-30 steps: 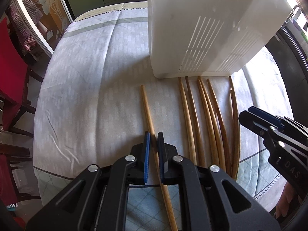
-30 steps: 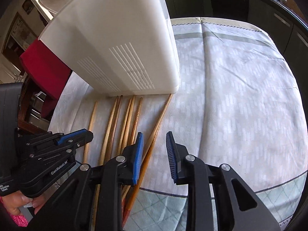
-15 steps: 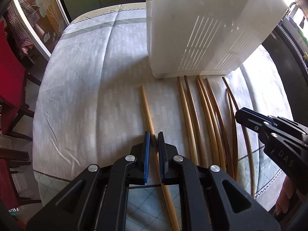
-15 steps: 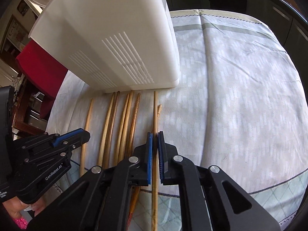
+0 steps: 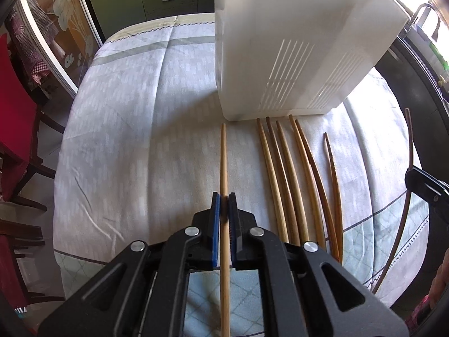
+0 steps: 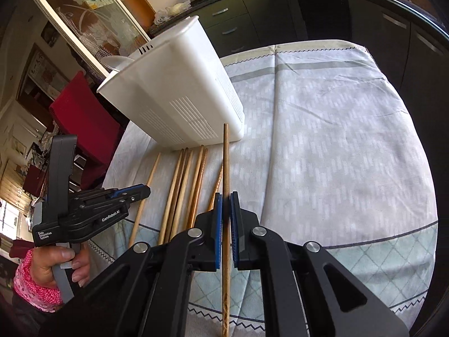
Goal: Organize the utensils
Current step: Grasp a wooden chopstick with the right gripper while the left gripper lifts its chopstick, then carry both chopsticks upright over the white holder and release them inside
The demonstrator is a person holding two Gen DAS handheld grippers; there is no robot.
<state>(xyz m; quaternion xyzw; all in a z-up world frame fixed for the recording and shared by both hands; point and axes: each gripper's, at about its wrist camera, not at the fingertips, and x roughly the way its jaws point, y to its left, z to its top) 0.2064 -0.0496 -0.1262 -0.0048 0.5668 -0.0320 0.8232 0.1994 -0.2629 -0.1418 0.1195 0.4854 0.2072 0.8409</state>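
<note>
My left gripper (image 5: 224, 196) is shut on a light wooden chopstick (image 5: 223, 157) that points at the white plastic utensil holder (image 5: 294, 42). My right gripper (image 6: 226, 196) is shut on a darker chopstick (image 6: 226, 163) and holds it lifted above the table, its tip near the holder's (image 6: 179, 104) base. Several more chopsticks (image 5: 291, 174) lie side by side on the tablecloth in front of the holder; they also show in the right wrist view (image 6: 182, 185). The left gripper shows in the right wrist view (image 6: 132, 193), the right gripper's edge in the left wrist view (image 5: 429, 193).
The table carries a pale patterned tablecloth (image 6: 336, 140). Red chairs (image 5: 14, 129) stand at the left. Dark kitchen cabinets (image 6: 364, 16) run behind the table. A glass door (image 5: 56, 28) stands at the far left.
My right gripper has risen with its chopstick, clear of the others on the cloth. My left gripper has straightened its chopstick toward the holder and lifted a little.
</note>
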